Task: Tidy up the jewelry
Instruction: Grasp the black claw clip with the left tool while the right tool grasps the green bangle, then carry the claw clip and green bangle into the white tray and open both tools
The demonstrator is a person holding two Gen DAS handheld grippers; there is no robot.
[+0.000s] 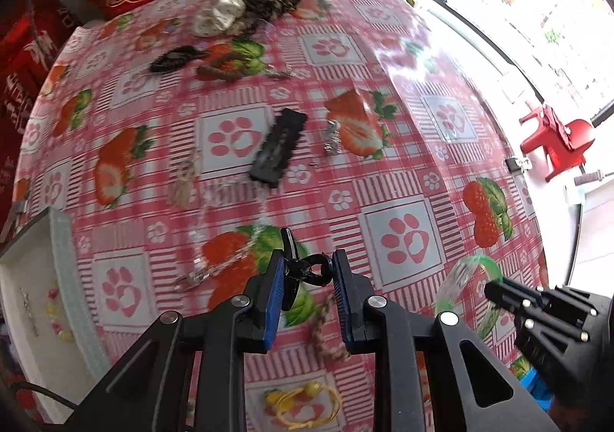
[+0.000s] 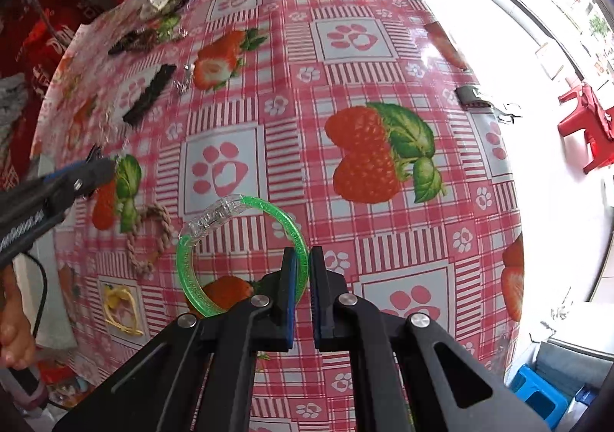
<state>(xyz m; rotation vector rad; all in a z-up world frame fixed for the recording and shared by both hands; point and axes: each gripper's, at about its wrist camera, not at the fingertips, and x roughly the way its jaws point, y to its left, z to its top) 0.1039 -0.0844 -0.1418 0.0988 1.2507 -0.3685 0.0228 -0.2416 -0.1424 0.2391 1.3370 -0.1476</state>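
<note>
My left gripper (image 1: 308, 267) is shut on a small black clip (image 1: 307, 269) and holds it above the tablecloth; it also shows in the right wrist view (image 2: 94, 167). My right gripper (image 2: 303, 263) is shut on a green and clear bangle (image 2: 215, 225), held above the table; it also shows in the left wrist view (image 1: 495, 294) with the bangle (image 1: 466, 274). A white jewelry tray (image 1: 61, 263) with small beads stands at the left edge.
On the strawberry tablecloth (image 1: 403, 178) lie a black hair comb (image 1: 277, 148), a silver chain (image 1: 226, 236), a braided rope bracelet (image 2: 151, 236), a yellow cord bracelet (image 1: 307, 401), dark hair ties (image 1: 174, 58) and fabric scrunchies (image 1: 218, 12).
</note>
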